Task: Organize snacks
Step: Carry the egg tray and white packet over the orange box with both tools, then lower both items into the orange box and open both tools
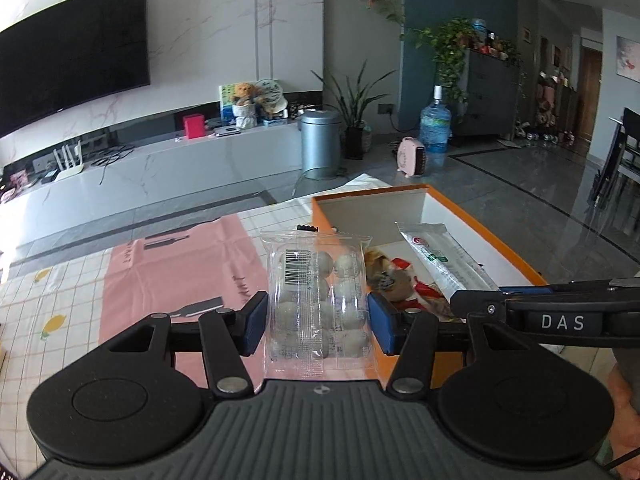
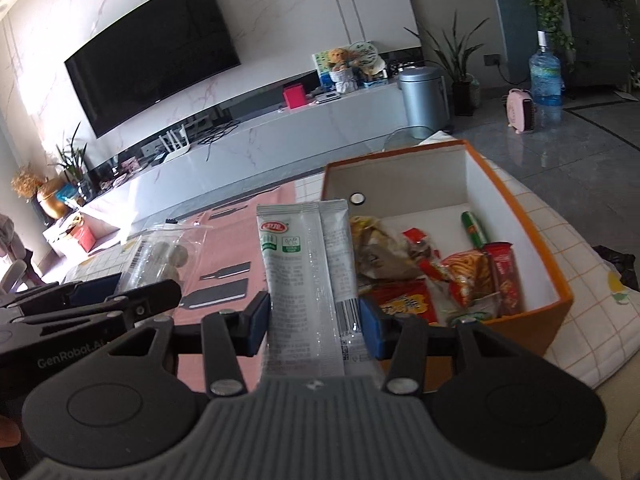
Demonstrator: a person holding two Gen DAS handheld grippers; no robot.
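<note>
I hold the egg pack [image 1: 316, 292] in my left gripper [image 1: 318, 320], fingers clamped on its sides to keep it upright. My right gripper [image 2: 314, 316] pinches two sachets [image 2: 308, 280] likewise. Both hang above the tabletop [image 1: 60, 280] beside the box [image 2: 532, 312], for dropping in.

Clear glossy plastic packet [image 1: 316, 300], matt cardboard box [image 2: 524, 216], cloth tablecloth [image 1: 48, 292]

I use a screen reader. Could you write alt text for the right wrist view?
The right gripper grips a white snack sachet upright before an open orange box holding snack packets.
</note>
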